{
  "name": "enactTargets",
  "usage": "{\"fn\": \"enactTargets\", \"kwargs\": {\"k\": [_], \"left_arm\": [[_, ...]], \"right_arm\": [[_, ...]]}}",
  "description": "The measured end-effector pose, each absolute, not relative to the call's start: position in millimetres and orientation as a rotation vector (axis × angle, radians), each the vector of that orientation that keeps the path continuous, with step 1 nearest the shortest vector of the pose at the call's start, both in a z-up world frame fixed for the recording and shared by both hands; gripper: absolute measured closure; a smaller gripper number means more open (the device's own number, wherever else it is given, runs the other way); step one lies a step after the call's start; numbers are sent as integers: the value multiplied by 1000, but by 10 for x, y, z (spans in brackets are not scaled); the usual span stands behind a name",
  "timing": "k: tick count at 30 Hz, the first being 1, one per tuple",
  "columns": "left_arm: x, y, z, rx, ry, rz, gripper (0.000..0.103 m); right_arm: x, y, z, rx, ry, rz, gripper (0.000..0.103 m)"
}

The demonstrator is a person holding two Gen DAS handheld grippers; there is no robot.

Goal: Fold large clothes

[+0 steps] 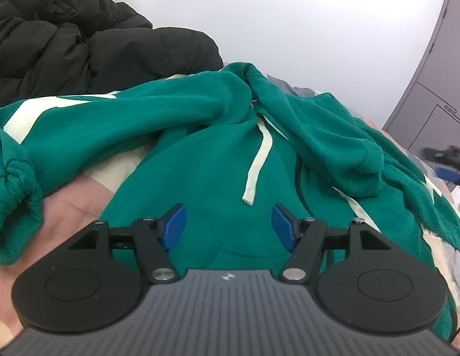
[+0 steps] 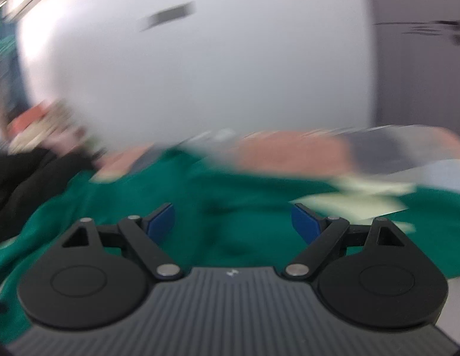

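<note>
A green hoodie [image 1: 200, 112] with cream stripes lies crumpled on a patchwork bedcover [image 1: 81, 195]. Its hood is bunched at the top, a cream drawstring [image 1: 258, 160] hangs down the front, and a sleeve cuff [image 1: 13, 195] sits at the left. My left gripper [image 1: 229, 226] hovers open just over the hoodie's front, with nothing between its blue pads. The right wrist view is heavily blurred. There my right gripper [image 2: 233, 224] stands wide open above the green hoodie [image 2: 230, 184], with nothing gripped, and a cream stripe [image 2: 348, 201] lies to its right.
A black puffer jacket [image 1: 67, 35] is piled at the back left, also seen as the dark jacket [image 2: 22, 178]. A white wall runs behind the bed and a grey door [image 1: 437, 74] stands at the right. A blurred dark object with a blue part [image 1: 446, 163] is at the right edge.
</note>
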State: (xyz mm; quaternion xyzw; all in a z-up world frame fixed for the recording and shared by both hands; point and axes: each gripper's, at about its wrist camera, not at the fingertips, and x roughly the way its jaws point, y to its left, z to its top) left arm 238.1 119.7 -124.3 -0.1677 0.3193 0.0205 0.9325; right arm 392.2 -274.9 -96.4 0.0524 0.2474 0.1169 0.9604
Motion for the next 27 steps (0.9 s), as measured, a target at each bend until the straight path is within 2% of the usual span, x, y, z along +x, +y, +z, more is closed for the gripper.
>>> {"fn": "enactTargets", "kwargs": {"k": [8, 16, 17, 18, 19, 20, 22, 27], "left_arm": [[2536, 1344, -1328, -375, 618, 68, 34], [2721, 1428, -1491, -404, 586, 56, 34], [2734, 1432, -1506, -412, 587, 50, 34], [2744, 1434, -1514, -419, 588, 45, 34], [2748, 1432, -1515, -426, 586, 40, 34], [2740, 1427, -1516, -433, 576, 30, 34], [2749, 1410, -1526, -415, 550, 20, 34], [2769, 1456, -1525, -439, 501, -4, 34]], "right_arm": [[4186, -1410, -1587, -77, 584, 418, 16], [4710, -975, -1905, -101, 563, 331, 14], [4760, -945, -1919, -112, 561, 311, 19], [4818, -926, -1902, -129, 554, 276, 46], [4911, -908, -1864, -135, 555, 238, 67], [5041, -914, -1782, -116, 558, 211, 77], [5306, -900, -1594, -113, 542, 170, 84], [6184, -688, -851, -171, 417, 95, 87]]}}
